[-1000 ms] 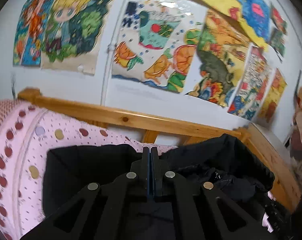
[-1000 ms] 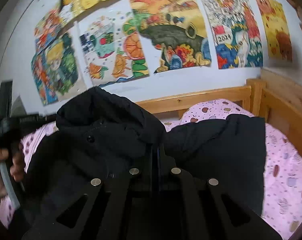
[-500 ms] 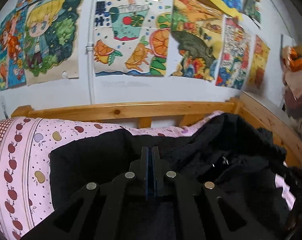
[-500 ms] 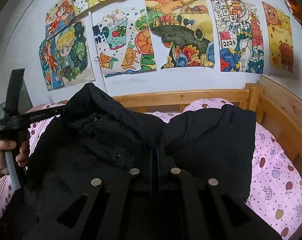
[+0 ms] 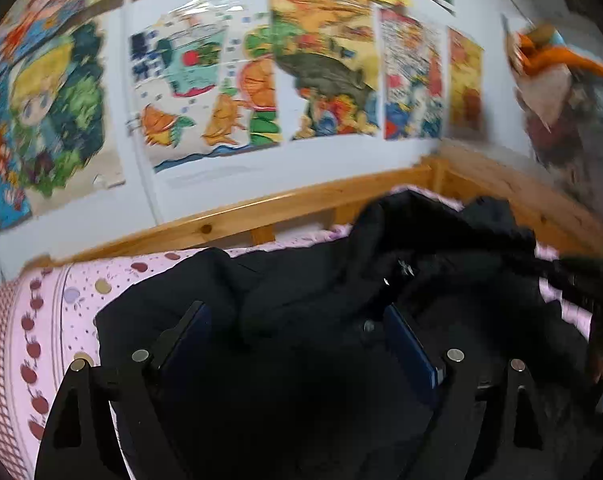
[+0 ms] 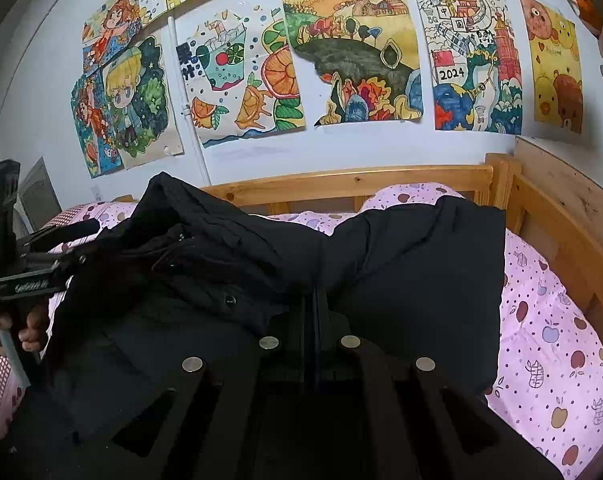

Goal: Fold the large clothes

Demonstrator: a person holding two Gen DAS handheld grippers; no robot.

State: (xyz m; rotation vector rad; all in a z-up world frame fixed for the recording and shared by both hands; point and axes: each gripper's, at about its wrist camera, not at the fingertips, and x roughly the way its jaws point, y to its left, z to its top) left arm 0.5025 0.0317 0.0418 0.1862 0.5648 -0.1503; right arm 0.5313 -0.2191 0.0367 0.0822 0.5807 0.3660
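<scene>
A large black padded jacket [image 6: 421, 280] lies bunched on a bed with a pink apple-print sheet [image 6: 549, 332]. It also shows in the left wrist view [image 5: 321, 280]. My left gripper [image 5: 297, 332] is open, its jaws wide apart over the jacket's left part, holding nothing. From the right wrist view the left gripper [image 6: 61, 248] sits at the jacket's left edge, held by a hand. My right gripper [image 6: 311, 312] is shut on a fold of the jacket near its middle.
A wooden bed rail [image 6: 341, 184] runs along the back and the right side [image 6: 561, 232]. Children's drawings [image 6: 341, 60] cover the white wall behind. Hanging clothes [image 5: 561, 92] are at the far right.
My left gripper has opened and let go of the jacket, and its view has swung. The raised left part of the jacket has dropped lower. My right gripper stays shut on the fabric.
</scene>
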